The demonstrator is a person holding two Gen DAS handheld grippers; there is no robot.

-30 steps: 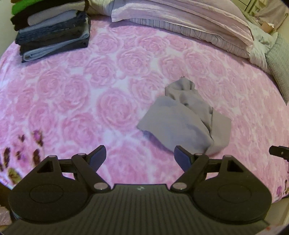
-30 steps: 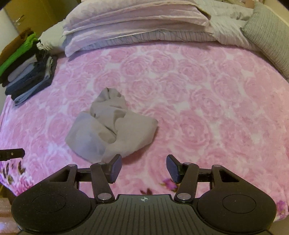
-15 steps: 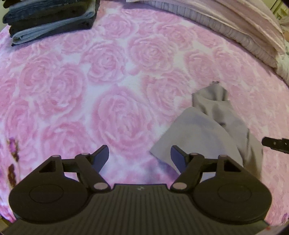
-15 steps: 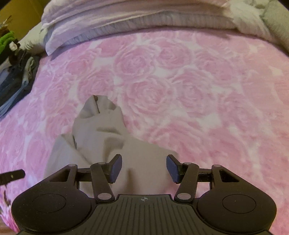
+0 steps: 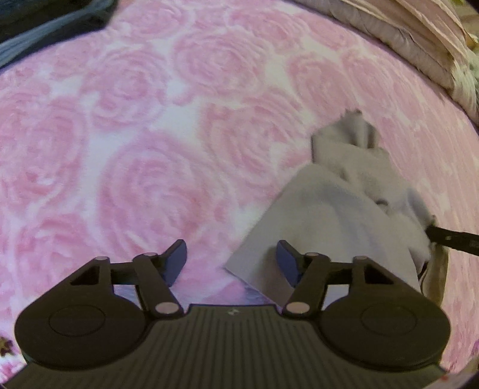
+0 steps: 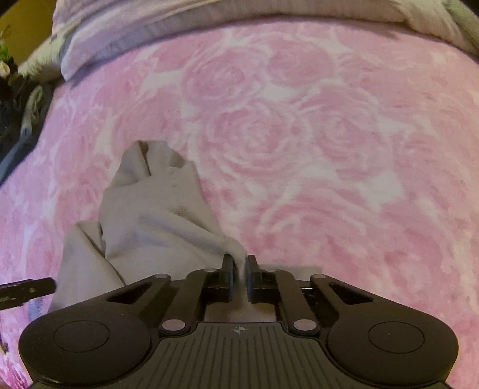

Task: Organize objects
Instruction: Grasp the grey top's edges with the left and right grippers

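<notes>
Left wrist view: my left gripper (image 5: 229, 260) hangs low over the pink rose-print bedspread (image 5: 155, 167), its jaws spread wide with nothing between them. The near left corner of the grey cloth (image 5: 335, 221) lies just in front of my right-hand finger pad (image 5: 287, 261) and between the two pads; whether the pad touches the fabric I cannot tell. The cloth lies crumpled on the bedspread to the right of centre, flat at its near part and rumpled into folds toward its far end. At the right edge a dark finger of my right gripper (image 5: 455, 238) meets the cloth's right side.

Right wrist view: my right gripper (image 6: 239, 267) is clenched on a pinched ridge of the grey cloth (image 6: 155, 215), the fabric bunched up between the nearly closed pads. From the pinch the cloth runs left and far, ending in a rumpled peak. A dark finger of my left gripper (image 6: 28, 288) enters at the left edge, near the cloth's near left part.

Surroundings: pillows (image 6: 155, 33) lie along the far edge of the bed; a stack of folded dark clothes (image 5: 48, 24) sits at the far left
</notes>
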